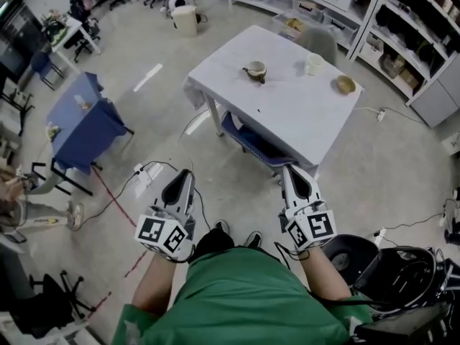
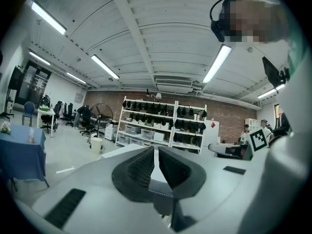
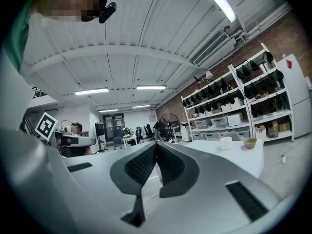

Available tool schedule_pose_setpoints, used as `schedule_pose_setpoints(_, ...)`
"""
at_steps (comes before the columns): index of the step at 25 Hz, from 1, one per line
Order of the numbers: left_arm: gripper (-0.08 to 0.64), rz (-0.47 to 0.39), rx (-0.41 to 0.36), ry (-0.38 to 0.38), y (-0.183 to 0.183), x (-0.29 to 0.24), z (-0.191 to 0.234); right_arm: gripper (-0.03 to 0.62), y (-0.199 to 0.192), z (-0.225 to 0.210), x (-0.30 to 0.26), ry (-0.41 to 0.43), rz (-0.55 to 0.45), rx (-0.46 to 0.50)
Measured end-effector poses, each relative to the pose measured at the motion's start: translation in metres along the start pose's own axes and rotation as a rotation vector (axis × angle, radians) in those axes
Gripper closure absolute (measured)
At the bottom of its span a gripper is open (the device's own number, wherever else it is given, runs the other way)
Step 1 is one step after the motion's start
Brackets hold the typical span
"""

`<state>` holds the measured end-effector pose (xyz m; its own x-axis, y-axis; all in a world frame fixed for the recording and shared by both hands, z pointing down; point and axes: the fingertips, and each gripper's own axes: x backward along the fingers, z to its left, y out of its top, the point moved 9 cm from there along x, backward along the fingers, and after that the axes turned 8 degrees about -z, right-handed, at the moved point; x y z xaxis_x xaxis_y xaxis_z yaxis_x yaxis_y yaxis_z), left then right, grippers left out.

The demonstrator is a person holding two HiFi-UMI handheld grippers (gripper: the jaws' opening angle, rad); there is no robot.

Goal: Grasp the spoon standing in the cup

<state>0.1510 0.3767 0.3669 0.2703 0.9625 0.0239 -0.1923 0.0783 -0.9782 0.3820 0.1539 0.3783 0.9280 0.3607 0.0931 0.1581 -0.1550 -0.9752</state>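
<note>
left gripper (image 1: pixel 185 176), right gripper (image 1: pixel 290 172) closed, empty

Table (image 1: pixel 287 117): cup (image 1: pixel 256 70) left, mug (image 1: pixel 314 64) middle, perhaps farthest back, bowl (image 1: pixel 346 85) right.

- The cup (image 1: pixel 256 70) at the far side of the table (image 1: pixel 302 113) is too small to tell a spoon in it.
- A blue thing (image 1: pixel 248 141) under the table is half hidden by the table's edge.

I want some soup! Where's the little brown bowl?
In the head view, the bowl sits near the right corner of the table, just right of the white cup.
</note>
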Motion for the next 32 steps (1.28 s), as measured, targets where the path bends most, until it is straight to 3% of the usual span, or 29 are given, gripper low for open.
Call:
schedule_pose_setpoints(7, 0.517, -0.001, -0.002, -0.001, -0.007, -0.043, 0.025, 0.571, -0.007, -0.024, -0.032, -0.025, 0.014, 0.003)
schedule_pose_setpoints(24, 0.517, 0.022, 0.085, -0.147, 0.008, -0.200, 0.213, 0.571, -0.023, -0.017, -0.221, -0.231, 0.061, 0.066)
schedule_pose_setpoints(32, 0.517, 0.081, 0.146, -0.210, -0.017, -0.247, 0.249, 0.571, -0.038, -0.023, -0.244, -0.328, 0.090, 0.048)
